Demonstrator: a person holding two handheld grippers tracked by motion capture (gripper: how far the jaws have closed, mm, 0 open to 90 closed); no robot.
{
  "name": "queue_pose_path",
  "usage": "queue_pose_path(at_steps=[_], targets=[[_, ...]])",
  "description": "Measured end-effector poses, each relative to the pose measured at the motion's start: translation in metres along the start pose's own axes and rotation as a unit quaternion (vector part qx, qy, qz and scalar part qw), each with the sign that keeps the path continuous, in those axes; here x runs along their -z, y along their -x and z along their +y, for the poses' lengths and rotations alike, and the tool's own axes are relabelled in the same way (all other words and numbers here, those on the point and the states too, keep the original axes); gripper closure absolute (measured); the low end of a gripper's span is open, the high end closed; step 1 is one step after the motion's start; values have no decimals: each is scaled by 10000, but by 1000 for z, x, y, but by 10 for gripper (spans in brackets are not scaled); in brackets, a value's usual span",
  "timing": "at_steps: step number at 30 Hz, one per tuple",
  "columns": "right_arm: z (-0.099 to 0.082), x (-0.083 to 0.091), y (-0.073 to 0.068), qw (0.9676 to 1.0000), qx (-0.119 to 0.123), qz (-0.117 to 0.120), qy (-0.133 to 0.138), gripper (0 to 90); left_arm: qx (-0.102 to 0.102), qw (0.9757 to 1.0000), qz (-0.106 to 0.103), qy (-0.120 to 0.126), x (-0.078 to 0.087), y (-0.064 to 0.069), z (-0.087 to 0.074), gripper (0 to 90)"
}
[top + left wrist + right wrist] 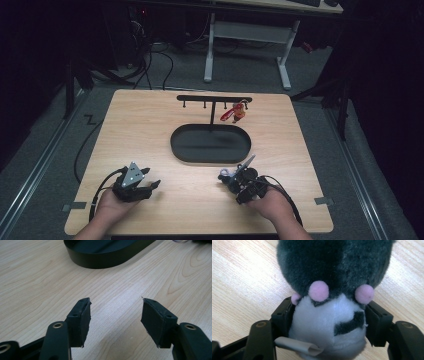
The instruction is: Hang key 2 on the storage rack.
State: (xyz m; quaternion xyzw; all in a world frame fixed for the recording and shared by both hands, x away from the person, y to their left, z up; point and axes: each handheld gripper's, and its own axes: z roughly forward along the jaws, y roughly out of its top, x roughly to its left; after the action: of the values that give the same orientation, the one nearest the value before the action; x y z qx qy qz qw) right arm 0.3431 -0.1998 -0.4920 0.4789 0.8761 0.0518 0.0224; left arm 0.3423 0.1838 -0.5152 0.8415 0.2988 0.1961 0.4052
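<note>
A plush toy (332, 262), dark grey above and white below with small pink pom-poms, lies on the wooden table between the jaws of my right gripper (329, 318). Both pads touch its white part, and a grey tag sticks out at the bottom. In the high view the right gripper (231, 179) sits at the front right of the table, with the toy (226, 173) at its tip. My left gripper (153, 187) rests at the front left with its jaws wide apart. In its own view the left gripper (115, 317) holds nothing, with bare wood between the pads.
A black oval tray (176, 145) lies at the table's middle, and its near wall (100, 261) is ahead of the left gripper. Behind it stands a black T-shaped rack (214, 99) with hooks, a red and yellow trinket (235, 113) hanging at its right end.
</note>
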Motion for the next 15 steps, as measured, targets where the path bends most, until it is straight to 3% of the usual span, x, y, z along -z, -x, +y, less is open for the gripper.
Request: queue_pose_path(at_steps=[4,15], targets=[[3,1,-2,9998,112,-120,-61,450,44,10000,0,11,1,-1,0,406],[8,29,1,9999,-54,-59,71,468,20,10000,-15,13,1,-1,0,406]])
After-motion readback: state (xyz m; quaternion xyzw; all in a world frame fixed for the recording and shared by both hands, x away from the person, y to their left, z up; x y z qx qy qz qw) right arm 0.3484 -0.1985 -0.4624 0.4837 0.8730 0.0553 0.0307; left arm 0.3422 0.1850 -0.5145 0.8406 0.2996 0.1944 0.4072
